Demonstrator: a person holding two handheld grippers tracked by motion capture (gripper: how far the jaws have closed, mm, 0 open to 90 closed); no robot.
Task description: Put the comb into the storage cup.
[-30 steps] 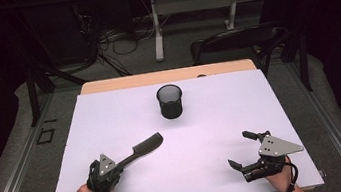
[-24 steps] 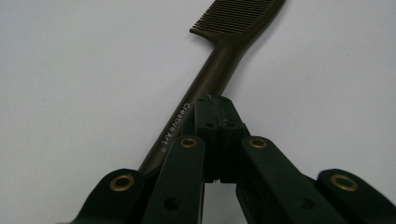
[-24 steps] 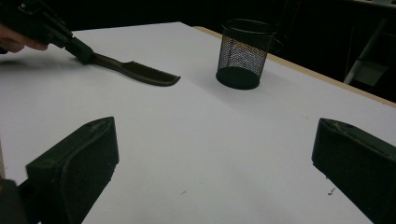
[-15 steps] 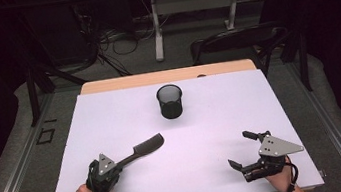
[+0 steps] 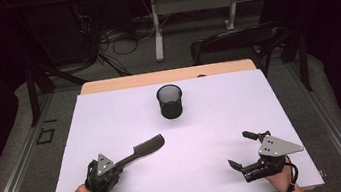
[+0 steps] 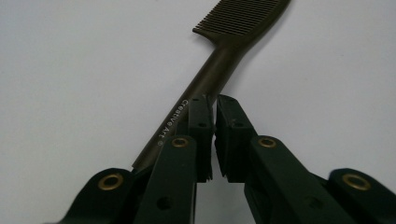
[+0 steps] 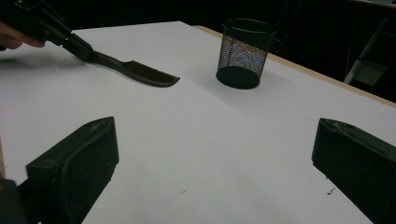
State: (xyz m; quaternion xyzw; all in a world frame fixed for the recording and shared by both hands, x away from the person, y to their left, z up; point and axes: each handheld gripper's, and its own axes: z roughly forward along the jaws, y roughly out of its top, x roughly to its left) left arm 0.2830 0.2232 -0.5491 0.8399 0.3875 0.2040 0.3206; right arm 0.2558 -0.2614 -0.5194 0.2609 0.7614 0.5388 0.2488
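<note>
Two tongs sit at the bottom of the high view, one in each hand, both low over the white worktop [image 5: 110, 114]. Left tongs [image 5: 118, 166] are at the lower left of the frame, right tongs [image 5: 243, 150] at the lower right, well apart from each other.

Left tongs are pinching the comb [image 5: 141, 149] by its handle. In the left gripper view the two black jaws are pressed nearly together around the end of the handle, and the comb [image 6: 219, 70] runs away from them toward the top of the frame, teeth at the upper right. You can read "Creative Art" printed in white on the handle. The comb looks like it's lying on or right at the worktop surface, can't tell for sure if it's touching.

Right tongs are spread wide with nothing between the jaws. In the right gripper view one jaw sits at the lower left and the other at the lower right, just bare worktop [image 7: 210, 154] between them. Further off in that same view, upper left, you see the comb [image 7: 140, 71] and the left hand [image 7: 16, 38] holding the left tongs.

Farther back, around the upper middle of the worktop, a black mesh cup [image 5: 169, 101] stands upright, well apart from the comb's toothed end.
</note>
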